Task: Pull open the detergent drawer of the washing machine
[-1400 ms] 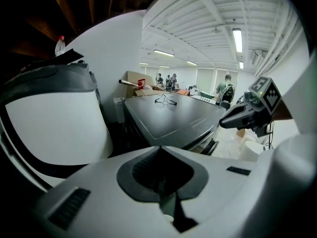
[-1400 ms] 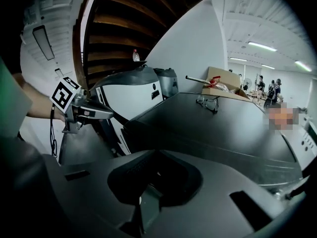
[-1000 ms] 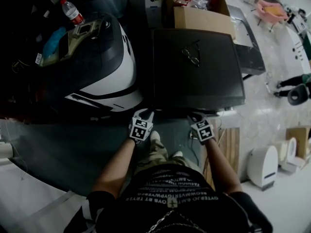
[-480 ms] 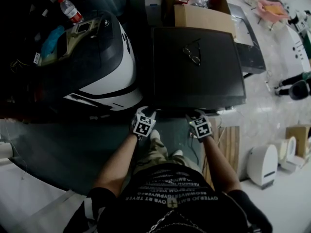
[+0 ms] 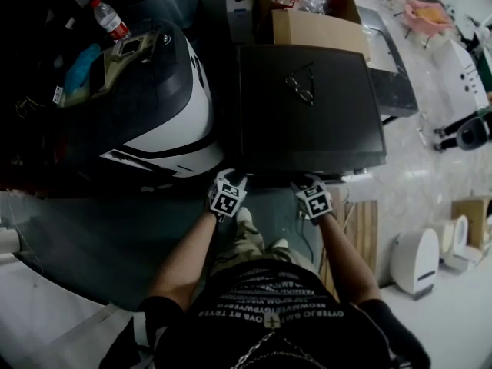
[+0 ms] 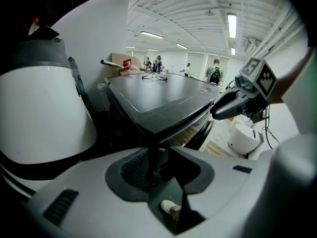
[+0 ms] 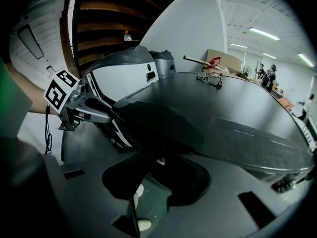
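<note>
- Black-topped washing machine stands straight ahead w/ glasses lying on its lid. A white-and-black appliance is just beside it on the left.
- Detergent drawer: not made out in any view (the front panel sits under the lid's lip, hidden from above). Prob. on the upper front, near the corner that the left tongs face.
- Left tongs are at the front-left corner, jaws apart, nothing betw. them.
- Right tongs are at the front edge further right, jaws also apart & empty.
- To do it well: drop one set of tongs below the lip, hook a jaw into the drawer's recess, close firmly, then pull straight out & level. Twisting would likely make it bind.
- Keep the other tongs clear of the drawer's path; steadying the lid is OK.
</note>
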